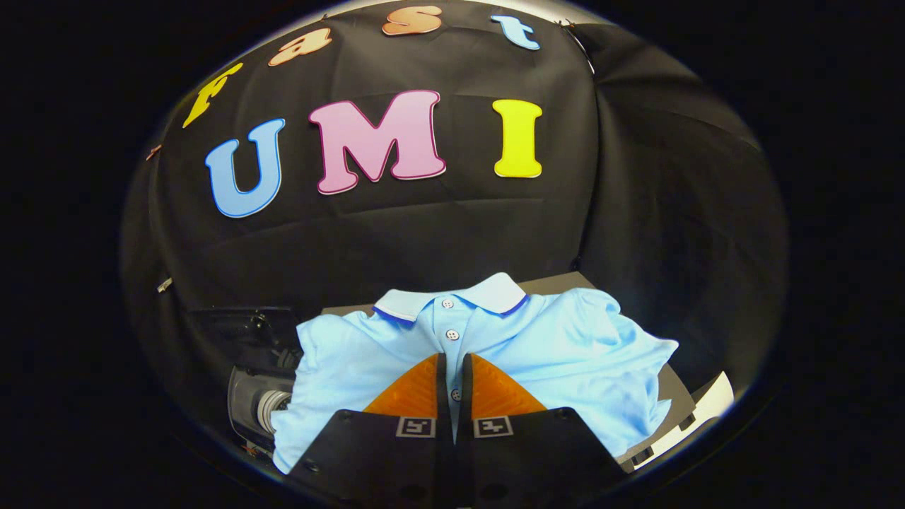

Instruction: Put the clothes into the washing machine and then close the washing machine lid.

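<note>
The shirt (495, 353) lies spread on a table (558, 283), collar away from the gripper (453, 371), whose fingers stand nearly together over the button placket. Whether they pinch cloth I cannot tell. The washer (261, 396), dark and partly under the shirt's left sleeve, sits just left of the shirt. The step in hand looks like the first: picking up the shirt. Next it calls for a firm pinch of fabric, a lift, and carrying it left to the washer.
</note>
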{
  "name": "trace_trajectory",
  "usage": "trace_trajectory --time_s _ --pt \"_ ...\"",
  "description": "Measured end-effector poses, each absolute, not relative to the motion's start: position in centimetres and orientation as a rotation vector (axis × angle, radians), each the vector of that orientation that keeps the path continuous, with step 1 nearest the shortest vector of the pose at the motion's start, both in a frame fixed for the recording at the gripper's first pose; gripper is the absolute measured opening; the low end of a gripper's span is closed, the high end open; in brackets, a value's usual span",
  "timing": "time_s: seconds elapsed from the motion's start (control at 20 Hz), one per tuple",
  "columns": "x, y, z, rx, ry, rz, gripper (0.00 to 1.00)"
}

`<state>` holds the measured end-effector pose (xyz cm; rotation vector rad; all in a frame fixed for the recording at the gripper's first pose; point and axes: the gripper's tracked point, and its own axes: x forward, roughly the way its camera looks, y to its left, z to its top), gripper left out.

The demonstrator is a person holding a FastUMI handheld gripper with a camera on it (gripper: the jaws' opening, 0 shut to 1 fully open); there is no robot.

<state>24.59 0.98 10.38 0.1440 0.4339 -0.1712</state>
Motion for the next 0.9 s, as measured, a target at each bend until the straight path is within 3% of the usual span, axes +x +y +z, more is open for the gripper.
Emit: trace_trajectory --time_s 0.9 --pt "20.8 21.2 18.9 0.081 0.255 -0.008 0.05"
